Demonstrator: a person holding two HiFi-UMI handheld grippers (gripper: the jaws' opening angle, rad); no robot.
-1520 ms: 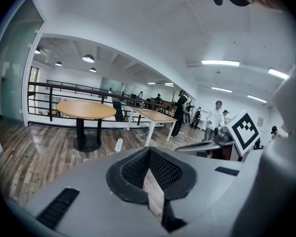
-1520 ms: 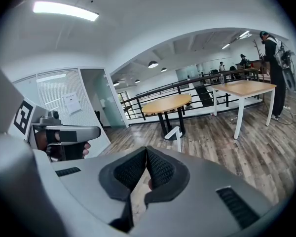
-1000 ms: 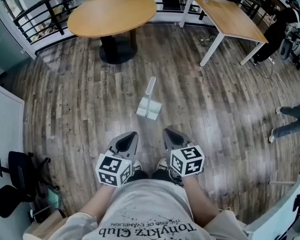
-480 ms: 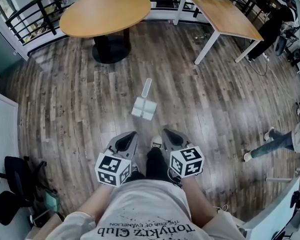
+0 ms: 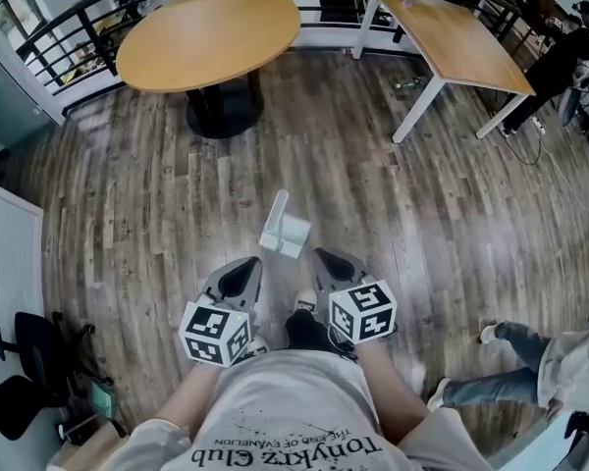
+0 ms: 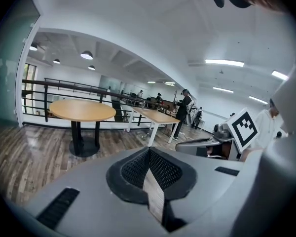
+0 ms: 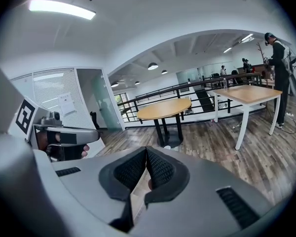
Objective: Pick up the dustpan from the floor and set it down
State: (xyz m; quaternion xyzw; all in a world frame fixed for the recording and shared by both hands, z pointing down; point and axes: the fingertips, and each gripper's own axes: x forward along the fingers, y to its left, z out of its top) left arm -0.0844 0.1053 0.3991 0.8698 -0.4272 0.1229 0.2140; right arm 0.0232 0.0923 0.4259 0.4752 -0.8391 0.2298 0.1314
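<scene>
A pale grey dustpan [image 5: 287,232] lies on the wood floor with its handle [image 5: 278,204] pointing away from me. It sits just ahead of both grippers, between their tips. My left gripper [image 5: 246,264] is held low at the left of the dustpan, shut and empty. My right gripper [image 5: 324,256] is level with it on the right, also shut with nothing in it. In the left gripper view the pads [image 6: 149,154] meet at the tip. In the right gripper view the pads [image 7: 146,151] meet too. Neither gripper view shows the dustpan.
A round wooden table [image 5: 208,37] on a black foot stands ahead to the left, a rectangular white-legged table [image 5: 452,37] to the right, a black railing behind both. A black chair [image 5: 20,361] is at my left. A person's legs [image 5: 496,366] pass at the lower right.
I have stepped forward with both grippers, so the dustpan now lies closer to their tips. The person at the right has walked down the frame. Both grippers stay shut.
</scene>
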